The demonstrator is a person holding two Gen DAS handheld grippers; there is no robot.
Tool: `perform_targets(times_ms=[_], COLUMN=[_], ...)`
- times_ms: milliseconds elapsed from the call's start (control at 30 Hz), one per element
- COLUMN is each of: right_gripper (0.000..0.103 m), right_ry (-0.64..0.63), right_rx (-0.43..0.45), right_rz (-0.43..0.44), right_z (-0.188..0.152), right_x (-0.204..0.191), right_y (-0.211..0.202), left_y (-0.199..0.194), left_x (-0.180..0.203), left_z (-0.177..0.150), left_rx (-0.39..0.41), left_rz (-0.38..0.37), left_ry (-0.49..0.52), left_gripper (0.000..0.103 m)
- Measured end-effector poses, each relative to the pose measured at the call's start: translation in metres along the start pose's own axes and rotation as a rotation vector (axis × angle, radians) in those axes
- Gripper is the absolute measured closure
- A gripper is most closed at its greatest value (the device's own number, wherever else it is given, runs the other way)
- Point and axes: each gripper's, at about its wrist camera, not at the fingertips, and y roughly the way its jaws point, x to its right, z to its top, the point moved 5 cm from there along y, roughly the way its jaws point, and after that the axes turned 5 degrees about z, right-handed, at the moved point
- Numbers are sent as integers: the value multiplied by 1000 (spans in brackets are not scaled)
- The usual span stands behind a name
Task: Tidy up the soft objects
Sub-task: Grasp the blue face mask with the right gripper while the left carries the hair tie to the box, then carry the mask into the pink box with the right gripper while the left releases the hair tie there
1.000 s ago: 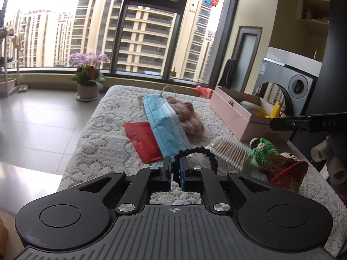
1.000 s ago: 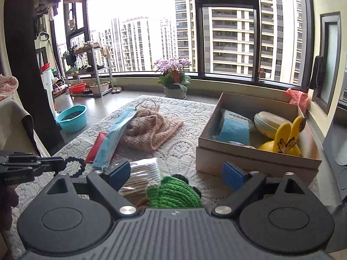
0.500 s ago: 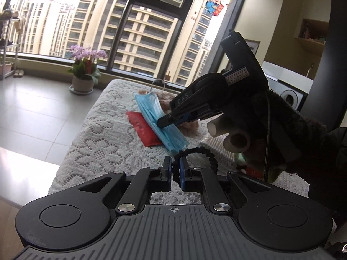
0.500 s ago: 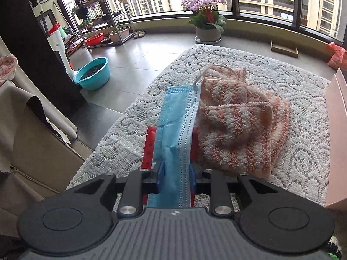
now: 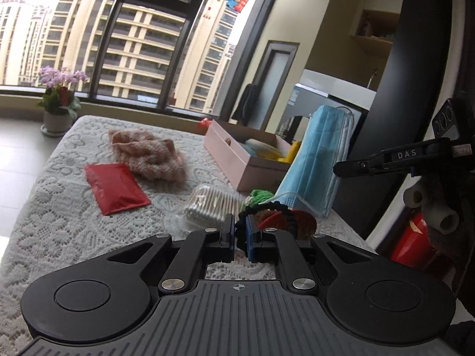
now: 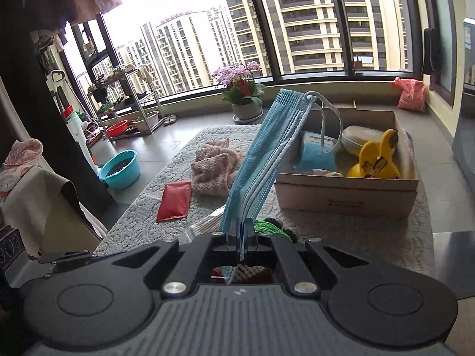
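"DAS" is printed in pale letters on the black right gripper [image 5: 397, 160]; the print on the cardboard box [image 6: 346, 200] cannot be read.

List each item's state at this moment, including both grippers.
left gripper: shut on black hair tie.
right gripper: shut on blue face mask, lifted off the table.
cardboard box: open, holding items.
pink towel: crumpled on the lace cloth.
red packet: lying flat.
cotton swab pack: lying on the cloth.
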Motion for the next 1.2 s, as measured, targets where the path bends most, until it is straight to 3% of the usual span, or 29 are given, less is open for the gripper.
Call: perform_targets(times_ms=[167,367,433,500,567,733,833,1000,1200], right_gripper=[101,101,101,101,101,101,101,101,101], right_ry=[90,171,189,208,223,217,156,22,98], right_rx=[46,46,52,57,63,87,119,193,99], right_rz=[-86,-90,-82,-80,-80,-84,-70,-81,-44], right_z=[-41,-79,-84,-86,-88,-79,-49,37,128], right_x=[53,87,93,99,102,103,93,73,79], right_y=[-45,-48,-44,-40,-37,-43,-49,-49,20], left_y=[41,129,168,200,212,191,165,124,98], left_x=[27,65,71,72,68,44,22,-19,-51], left_z=[49,118,137,143,142,113,90,52,21], left_rx=[50,93,68,10,3,-24,-34,-28,39], left_rz=[-8,0,4,59,93,102,111,108,114], left_ry=[46,64,39,18,-17,-66,-97,-181,-231], left_gripper=[93,92,91,91,91,91,91,91,91])
